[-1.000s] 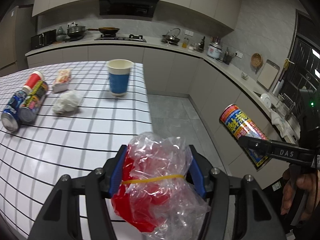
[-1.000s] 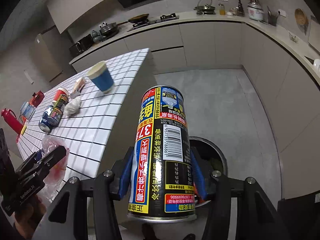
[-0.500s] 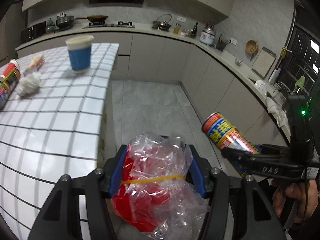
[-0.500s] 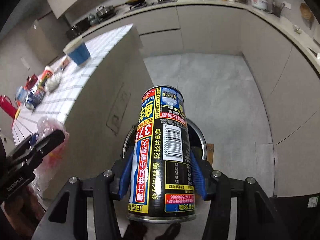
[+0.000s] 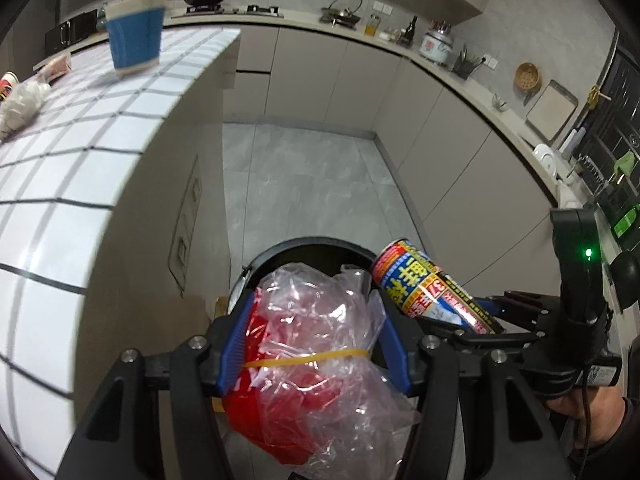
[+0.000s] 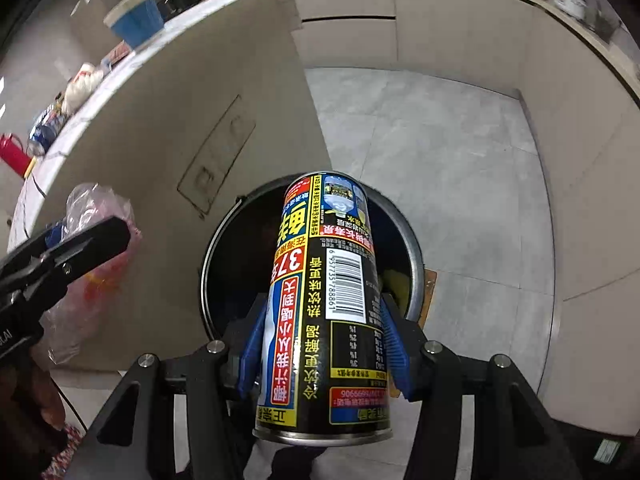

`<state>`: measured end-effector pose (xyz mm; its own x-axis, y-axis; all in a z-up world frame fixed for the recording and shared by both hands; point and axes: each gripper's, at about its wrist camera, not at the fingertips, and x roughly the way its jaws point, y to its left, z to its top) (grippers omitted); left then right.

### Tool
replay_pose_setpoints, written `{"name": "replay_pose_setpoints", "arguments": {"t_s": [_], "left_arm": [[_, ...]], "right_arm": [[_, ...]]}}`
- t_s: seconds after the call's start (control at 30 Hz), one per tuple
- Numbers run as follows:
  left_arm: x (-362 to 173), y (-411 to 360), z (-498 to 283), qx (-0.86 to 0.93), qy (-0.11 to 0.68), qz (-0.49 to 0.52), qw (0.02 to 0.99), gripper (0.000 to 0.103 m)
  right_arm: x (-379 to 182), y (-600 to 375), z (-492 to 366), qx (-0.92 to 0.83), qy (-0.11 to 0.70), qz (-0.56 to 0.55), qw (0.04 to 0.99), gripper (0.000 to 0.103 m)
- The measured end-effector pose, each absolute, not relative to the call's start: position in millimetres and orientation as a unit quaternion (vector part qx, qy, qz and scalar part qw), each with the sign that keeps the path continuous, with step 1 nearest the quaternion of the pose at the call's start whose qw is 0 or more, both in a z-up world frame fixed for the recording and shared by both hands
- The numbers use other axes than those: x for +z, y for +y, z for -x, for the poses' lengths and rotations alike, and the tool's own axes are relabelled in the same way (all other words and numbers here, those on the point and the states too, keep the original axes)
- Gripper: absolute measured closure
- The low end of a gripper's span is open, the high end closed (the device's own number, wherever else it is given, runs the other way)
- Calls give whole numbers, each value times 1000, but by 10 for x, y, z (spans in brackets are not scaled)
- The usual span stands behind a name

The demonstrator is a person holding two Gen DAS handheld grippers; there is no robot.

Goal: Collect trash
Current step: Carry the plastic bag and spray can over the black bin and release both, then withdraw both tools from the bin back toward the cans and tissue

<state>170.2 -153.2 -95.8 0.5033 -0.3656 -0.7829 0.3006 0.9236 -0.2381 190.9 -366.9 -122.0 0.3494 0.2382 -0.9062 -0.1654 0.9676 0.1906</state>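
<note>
Poised over the round black trash bin (image 6: 416,256) on the grey kitchen floor, beside the end of the white-tiled bench (image 5: 100,128): left tongs (image 5: 316,354) pinching a crumpled clear plastic bag with red contents and a yellow rubber band (image 5: 320,344), right tongs (image 6: 324,352) pinching a tall black-and-yellow drink can with red lettering (image 6: 328,304), its far end tipped toward the bin's mouth. Seen a second ago at bench height, with the tiled top filling the left view and the bin barely showing past the can; now lowered and pitched downward, bin rim ringing both loads in both views. Grip unchanged on either side, blue pads pressed to bag and can alike. Judged from this: carry phase all but over, release into the bin the likely next step, bag appearing nearer the near rim than the can and so at more risk of catching the edge. Something yellow visible inside the bin already. Left behind on the bench, awaiting later trips: a blue paper cup with a white rim (image 5: 134,36), a wad of white crumpled paper (image 5: 22,100) and further cans at the far edge, too small to tell apart.
</note>
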Motion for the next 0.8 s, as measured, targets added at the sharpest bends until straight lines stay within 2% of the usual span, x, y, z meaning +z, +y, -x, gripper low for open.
{"name": "replay_pose_setpoints", "arguments": {"t_s": [0.2,0.23,0.27,0.3,0.33,0.5,0.8], "left_arm": [[-1205,-1658,-1804,-218,495,53,839,41],[-1235,-1660,-1834,-224,501,64,834,36],[-1257,-1629,-1868,-222,506,77,830,19],[-1255,-1576,-1883,-215,503,93,832,11],[-1230,-1526,-1886,-207,497,102,836,4],[-1089,-1453,-1892,-170,479,88,857,4],[-1194,-1539,-1851,-159,500,59,849,4]], "right_arm": [[-1457,-3629,-1962,145,571,-8,808,48],[-1493,-3614,-1981,155,571,1,806,48],[-1544,-3597,-2002,160,571,11,805,45],[-1591,-3587,-2032,157,569,21,807,35],[-1649,-3579,-2037,149,571,37,806,10],[-1711,-3679,-2036,140,574,34,806,8],[-1645,-3713,-2065,126,580,19,804,8]]}}
